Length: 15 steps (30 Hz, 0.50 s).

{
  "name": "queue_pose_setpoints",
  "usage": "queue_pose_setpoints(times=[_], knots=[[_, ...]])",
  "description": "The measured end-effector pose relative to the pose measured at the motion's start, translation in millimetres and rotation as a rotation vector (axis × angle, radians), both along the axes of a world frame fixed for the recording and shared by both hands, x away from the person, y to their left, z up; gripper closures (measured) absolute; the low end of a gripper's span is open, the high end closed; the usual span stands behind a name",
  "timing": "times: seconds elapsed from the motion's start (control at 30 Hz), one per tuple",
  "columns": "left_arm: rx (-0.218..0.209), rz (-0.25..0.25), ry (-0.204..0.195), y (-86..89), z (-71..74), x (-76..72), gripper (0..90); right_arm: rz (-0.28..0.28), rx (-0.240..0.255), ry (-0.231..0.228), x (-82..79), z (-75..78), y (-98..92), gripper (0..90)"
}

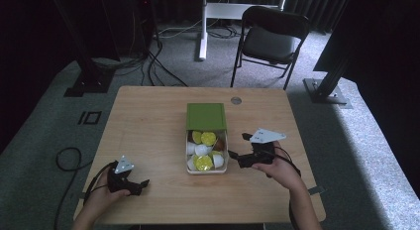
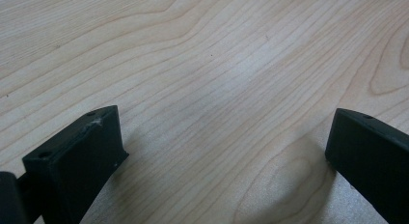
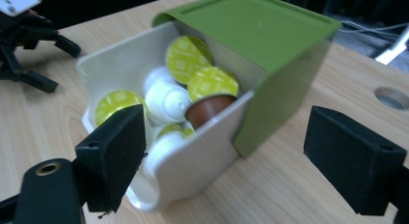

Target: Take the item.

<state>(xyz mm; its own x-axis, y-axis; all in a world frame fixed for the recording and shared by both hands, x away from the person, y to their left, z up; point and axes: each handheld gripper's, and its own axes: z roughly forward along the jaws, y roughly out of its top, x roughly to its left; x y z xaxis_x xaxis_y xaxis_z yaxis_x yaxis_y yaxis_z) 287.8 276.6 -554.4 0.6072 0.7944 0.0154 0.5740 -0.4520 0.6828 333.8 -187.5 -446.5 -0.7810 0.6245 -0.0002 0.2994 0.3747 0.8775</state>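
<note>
Just beside the box's [image 3: 193, 156] edge, right claw [image 1: 236, 146] spread, apparently clear.

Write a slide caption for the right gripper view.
Open right gripper faces white drawer of coffee capsules, half under green sleeve.

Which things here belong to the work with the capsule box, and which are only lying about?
Belong to the work:
- white drawer box with green sleeve, pulled partly open
- coffee capsules inside it
- right gripper, jaws open beside the box
- left gripper, jaws open, over bare wooden table

Only lying about:
- black folding chair
- floor cables
- round hole in the table
</note>
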Motion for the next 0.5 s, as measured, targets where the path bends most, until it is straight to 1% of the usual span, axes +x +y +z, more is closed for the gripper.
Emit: queue_pose_setpoints(times=[0.17,0.23,0.5], knots=[[0.002,-0.001,-0.001,0.1,0.0,0.1,0.7,0.035,0.004,0.008,1.3,2.5,14.5,14.7],[0.001,-0.001,-0.001,0.1,0.0,0.1,0.7,0.05,-0.003,0.006,1.4,2.2,20.7,14.7],[0.001,-0.001,-0.001,0.1,0.0,0.1,0.7,0.109,-0.011,0.017,-0.3,-3.8,44.2,14.7]])
